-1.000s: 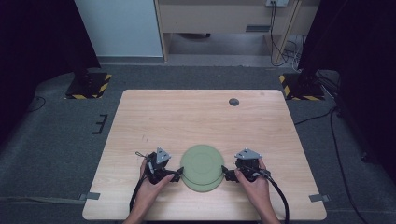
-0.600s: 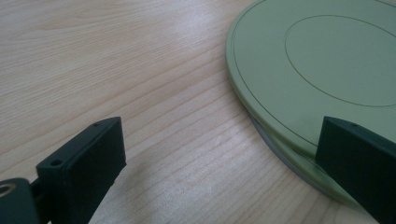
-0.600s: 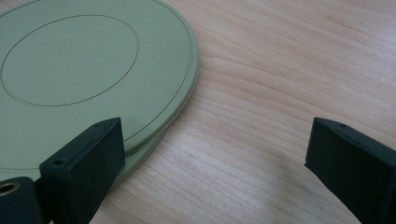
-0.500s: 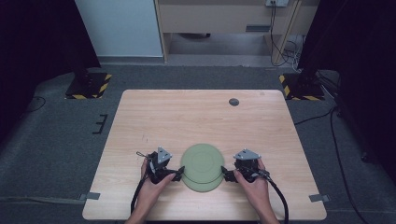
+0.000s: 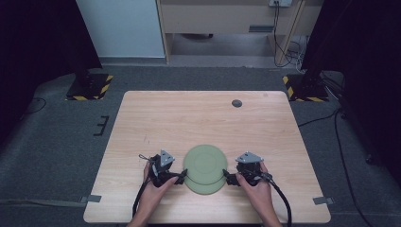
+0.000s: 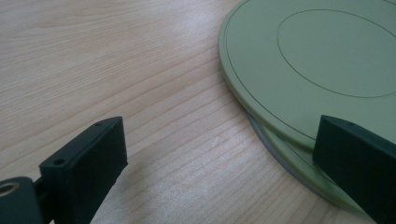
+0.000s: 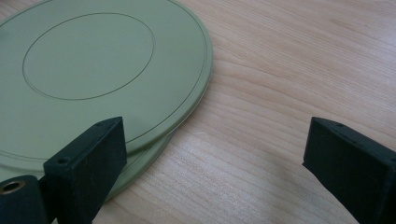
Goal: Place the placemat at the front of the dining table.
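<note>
Two green plates lie stacked near the front edge of the wooden counter [image 5: 156, 118], the upper plate [image 5: 205, 161] shifted a little toward the far side so that the lower plate [image 5: 204, 188] shows as a crescent at the near side. The left tongs [image 5: 180, 178] sit just beside the stack's left rim, low over the wood; in the left gripper view they stand wide apart and hold nothing, one jaw over bare wood and the other over the edge of the plates. The right tongs [image 5: 228, 177] mirror this at the right rim, also spread wide and empty, one jaw over the plates' edge and the other over the counter. A small dark disc [image 5: 237, 103] lies well apart, near the far edge.
</note>
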Demonstrator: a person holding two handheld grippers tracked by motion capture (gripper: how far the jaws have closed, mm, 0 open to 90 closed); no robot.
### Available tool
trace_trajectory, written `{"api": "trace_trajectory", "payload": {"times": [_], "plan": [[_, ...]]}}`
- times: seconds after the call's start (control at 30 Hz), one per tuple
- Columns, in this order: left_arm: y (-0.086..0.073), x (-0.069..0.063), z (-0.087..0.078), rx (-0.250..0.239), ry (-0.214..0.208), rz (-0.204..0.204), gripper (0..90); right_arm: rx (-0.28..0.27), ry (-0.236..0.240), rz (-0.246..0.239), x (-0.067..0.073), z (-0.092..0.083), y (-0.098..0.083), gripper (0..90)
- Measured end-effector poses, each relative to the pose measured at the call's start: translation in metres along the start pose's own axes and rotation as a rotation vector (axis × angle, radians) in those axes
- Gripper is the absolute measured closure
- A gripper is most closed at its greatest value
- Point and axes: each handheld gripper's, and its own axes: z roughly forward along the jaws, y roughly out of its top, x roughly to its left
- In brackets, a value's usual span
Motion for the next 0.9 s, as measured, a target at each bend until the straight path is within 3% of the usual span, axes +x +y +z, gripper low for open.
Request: {"api": "trace_trajectory", "payload": {"times": [0.4,0.63,0.9], "plan": [[0.0017,0.0027,0.0039,-0.013,0.017,-0.019,1.4,-0.012,-0.030,0.019,-0.0024,0.0057,0.0023,3.5],[0.0009,0.0000,0.0030,-0.004,0.009,-0.009,1.7,-0.001,0.004,0.003,0.0026,0.0023,0.0014,5.3],[0.0032,0.0006,0.0057,-0.005,0.023,-0.018,0.5,0.000,-0.004,0.010,0.0005,0.0053,0.0022,3.1]]}}
